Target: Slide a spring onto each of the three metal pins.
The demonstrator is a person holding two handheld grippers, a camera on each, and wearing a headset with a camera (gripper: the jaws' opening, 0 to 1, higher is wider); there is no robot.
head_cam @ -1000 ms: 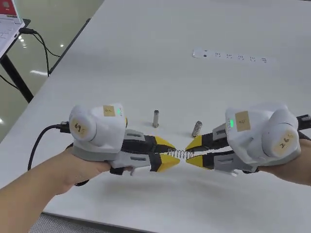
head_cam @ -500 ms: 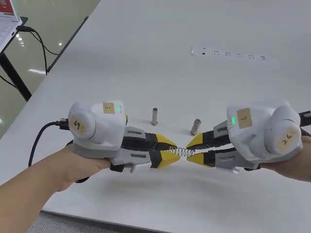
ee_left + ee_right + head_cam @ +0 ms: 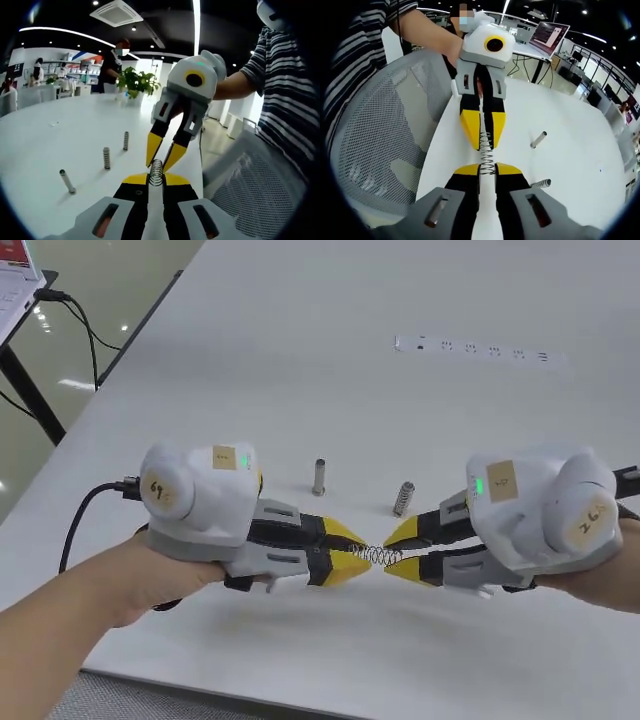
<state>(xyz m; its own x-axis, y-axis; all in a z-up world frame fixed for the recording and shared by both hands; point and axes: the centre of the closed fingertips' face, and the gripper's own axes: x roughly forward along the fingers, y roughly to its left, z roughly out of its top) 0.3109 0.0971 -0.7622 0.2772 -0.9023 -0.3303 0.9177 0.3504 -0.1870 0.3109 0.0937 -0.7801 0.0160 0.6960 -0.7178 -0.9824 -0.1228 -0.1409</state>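
Left hand-held gripper [image 3: 352, 552]: clamped on one end of the spring [image 3: 378, 556]. Right hand-held gripper [image 3: 396, 552]: clamped on the other end. The spring hangs above the tabletop [image 3: 300, 340].
Step, judged: last spring; near sprung pin [image 3: 106, 158] and far sprung pin [image 3: 126, 140] done.
Next: one release, then align over the bare pin [image 3: 320, 477].
Unclear: the spring's bore, too small to make out.

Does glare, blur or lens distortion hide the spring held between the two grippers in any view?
Head view: soft, even light on the table, glare spots on the floor, spring small but sharp. Left gripper view: heavy fisheye bending, far background washed out, spring crisp. Right gripper view: fisheye curves the mesh chair, spring clear.
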